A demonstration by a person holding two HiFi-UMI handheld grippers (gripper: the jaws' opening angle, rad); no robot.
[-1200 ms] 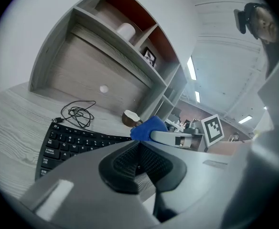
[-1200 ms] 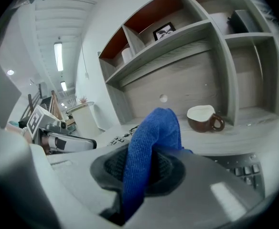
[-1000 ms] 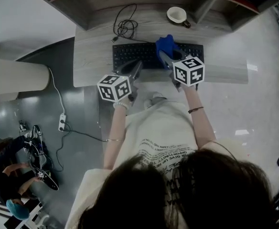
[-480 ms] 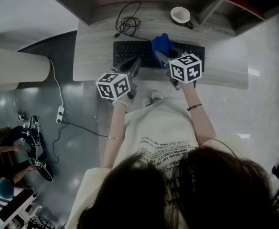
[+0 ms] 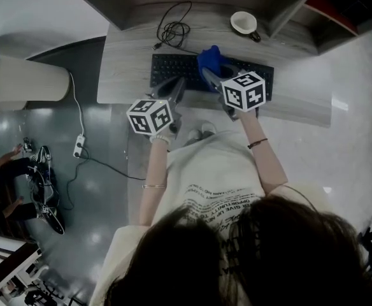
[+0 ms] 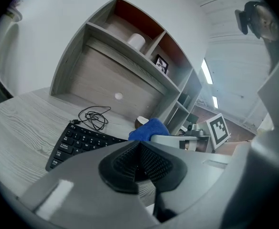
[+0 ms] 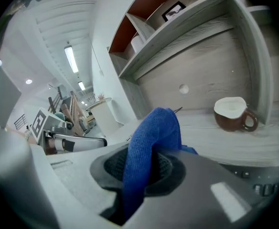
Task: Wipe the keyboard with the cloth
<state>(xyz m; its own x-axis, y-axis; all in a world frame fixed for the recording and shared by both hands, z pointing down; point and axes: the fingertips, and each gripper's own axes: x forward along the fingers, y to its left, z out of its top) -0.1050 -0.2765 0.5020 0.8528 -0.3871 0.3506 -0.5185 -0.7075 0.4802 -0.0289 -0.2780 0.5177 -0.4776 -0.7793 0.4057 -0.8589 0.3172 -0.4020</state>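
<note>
Right gripper (image 7: pixel 139 175): the two jaws are closed on the blue cloth (image 7: pixel 154 132). A fold of it is pinched between the dark pads and the rest stands up in front of them.
Left gripper (image 6: pixel 138 163): the jaws are pressed together and nothing is between them.
Right gripper place: in the head view the right gripper (image 5: pixel 208 75) is over the middle of the keyboard (image 5: pixel 173 72), with its marker cube toward the person.
Left gripper place: the left gripper (image 5: pixel 173 91) points at the front edge of the keyboard, at its left half. I cannot tell if it touches.
Cloth: the cloth (image 5: pixel 210 59) covers a part of the middle keys. In the left gripper view the cloth (image 6: pixel 149 129) is just behind the right end of the visible keys.
Keyboard: black, it lies flat on the grey wooden desk (image 5: pixel 125 69), parallel to the front edge. The left keys (image 6: pixel 82 140) are uncovered.
Cable: a black coiled cable (image 5: pixel 173 27) lies behind the keyboard, near its left end.
Mug: a brown mug (image 7: pixel 232 112), white inside, stands at the back right of the desk, well apart from the cloth.
Shelves: a shelf unit (image 6: pixel 130 32) rises behind the desk. One compartment holds a small framed picture (image 6: pixel 161 63).
Floor: a white power strip (image 5: pixel 79 150) lies left of the person.
</note>
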